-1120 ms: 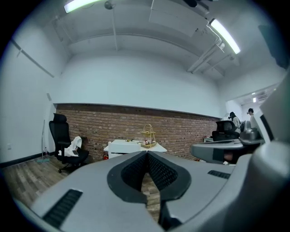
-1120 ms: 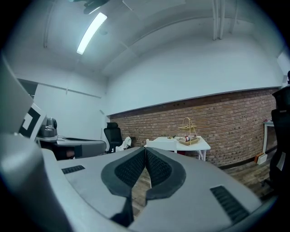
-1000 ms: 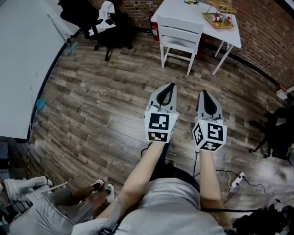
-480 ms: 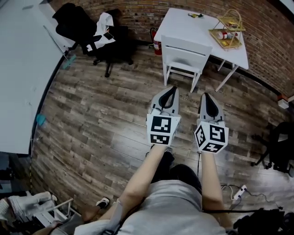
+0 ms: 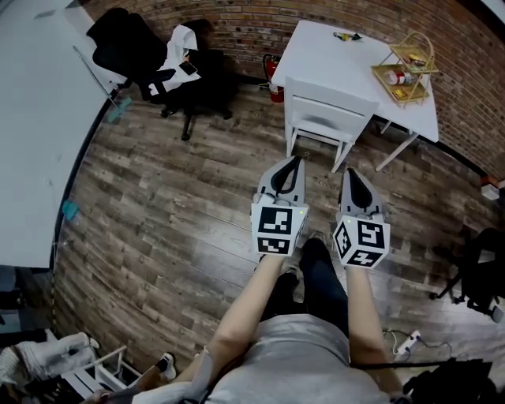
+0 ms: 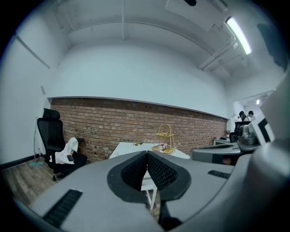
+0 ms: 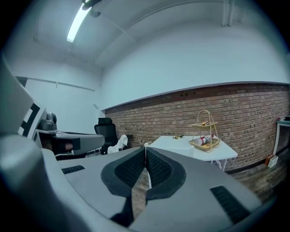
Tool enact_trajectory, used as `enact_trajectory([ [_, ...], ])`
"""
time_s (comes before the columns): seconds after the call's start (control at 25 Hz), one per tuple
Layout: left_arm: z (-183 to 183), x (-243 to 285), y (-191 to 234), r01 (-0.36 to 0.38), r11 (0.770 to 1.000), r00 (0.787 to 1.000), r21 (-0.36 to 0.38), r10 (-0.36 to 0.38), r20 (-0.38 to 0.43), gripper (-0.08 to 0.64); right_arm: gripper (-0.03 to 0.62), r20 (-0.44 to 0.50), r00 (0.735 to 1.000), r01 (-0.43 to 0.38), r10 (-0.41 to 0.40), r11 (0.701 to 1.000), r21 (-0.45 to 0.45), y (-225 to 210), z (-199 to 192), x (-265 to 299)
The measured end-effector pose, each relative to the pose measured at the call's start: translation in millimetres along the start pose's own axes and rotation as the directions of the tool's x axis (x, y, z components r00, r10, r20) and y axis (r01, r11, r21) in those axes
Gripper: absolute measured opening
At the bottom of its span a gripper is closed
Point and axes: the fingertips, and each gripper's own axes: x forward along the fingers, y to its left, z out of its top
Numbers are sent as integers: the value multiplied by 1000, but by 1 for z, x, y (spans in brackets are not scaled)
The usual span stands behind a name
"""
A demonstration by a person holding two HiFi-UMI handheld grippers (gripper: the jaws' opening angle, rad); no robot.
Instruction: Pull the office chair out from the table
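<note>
Now closer: within the last second the person has walked across the wooden floor [image 5: 158,181] toward the white table [image 5: 331,51], and the white chair [image 5: 327,118] tucked under its near edge sits just ahead. The left gripper [image 5: 293,162] and right gripper [image 5: 351,175] reach forward side by side, each with jaws pressed together on nothing. A black office chair [image 5: 126,47] draped with clothes stands well apart. The pull has not begun; the jaws will likely need to open first.

An office: black office chair [image 5: 126,49], white table [image 5: 331,57], brick wall [image 5: 237,22], plank floor [image 5: 181,197].
</note>
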Motion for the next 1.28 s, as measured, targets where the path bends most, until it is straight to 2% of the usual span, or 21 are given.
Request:
enact_trajectory([
  [0.28, -9, 54, 29, -52, 999, 998, -17, 51, -28, 12, 17, -11, 1000, -18, 18, 1000, 7, -31, 3, 61],
  [0.52, 2, 128, 46, -87, 996, 996, -27, 86, -27, 12, 17, -24, 999, -33, 34, 999, 4, -76, 16, 127],
  [0.88, 34, 242, 55, -92, 996, 996, -20, 91, -21, 12, 17, -14, 997, -77, 76, 996, -50, -129, 55, 228],
  [1.28, 32, 313, 63, -81, 997, 994, -3, 80, -72, 12, 17, -72, 994, -83, 80, 996, -37, -169, 45, 282],
])
